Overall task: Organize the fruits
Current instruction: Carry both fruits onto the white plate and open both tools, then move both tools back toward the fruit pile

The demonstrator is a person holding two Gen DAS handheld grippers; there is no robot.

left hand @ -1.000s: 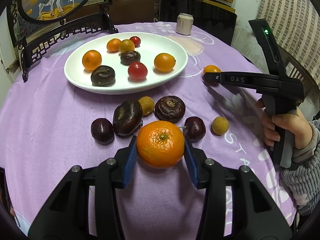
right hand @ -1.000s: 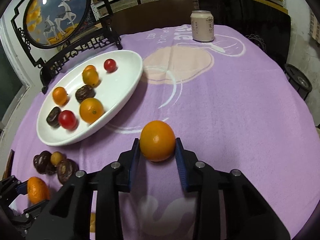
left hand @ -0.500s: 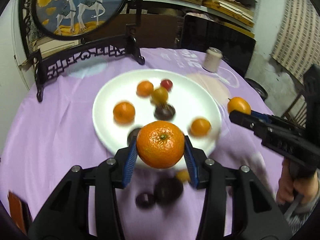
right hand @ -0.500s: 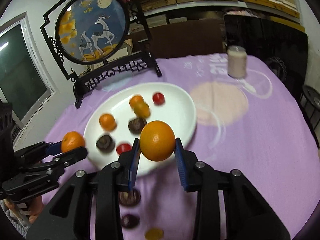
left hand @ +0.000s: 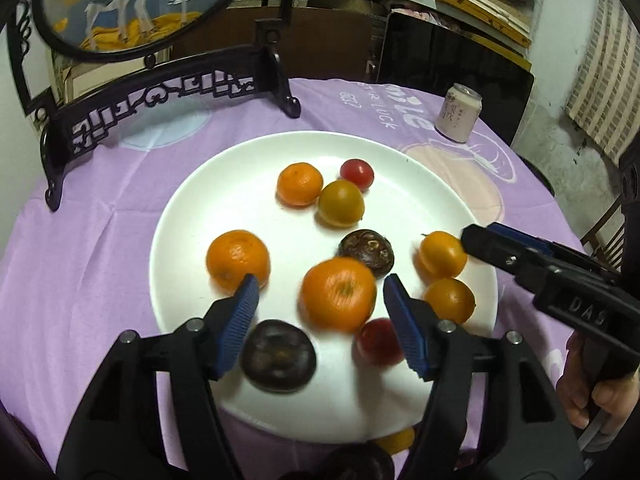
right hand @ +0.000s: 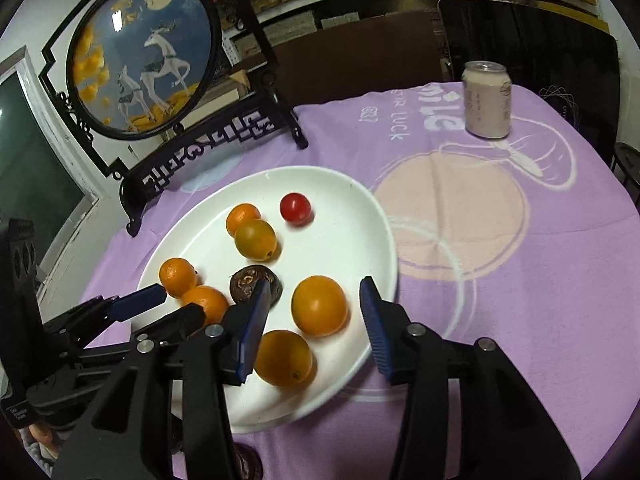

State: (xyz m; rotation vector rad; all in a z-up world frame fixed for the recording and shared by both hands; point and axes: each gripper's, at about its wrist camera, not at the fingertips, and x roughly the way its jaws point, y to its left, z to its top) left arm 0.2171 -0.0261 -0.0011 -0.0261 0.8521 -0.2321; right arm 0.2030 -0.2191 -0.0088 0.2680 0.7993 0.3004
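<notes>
On white plate [left hand: 192, 216]: 5 oranges, 2 tomatoes; both claws [left hand: 320, 308] [right hand: 312, 320] opening, empty.

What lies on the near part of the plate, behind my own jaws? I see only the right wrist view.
Observer: The left wrist view shows a dark fruit lying on the white plate, close to its near rim.
Operator: Is something beside it?
Observer: Yes, a red tomato, partly hidden behind one pad of the left gripper.
Operator: Does the left gripper grip its mandarin?
Observer: No. Its jaws are opening, and the mandarin sits between them with a gap on each side.
</notes>
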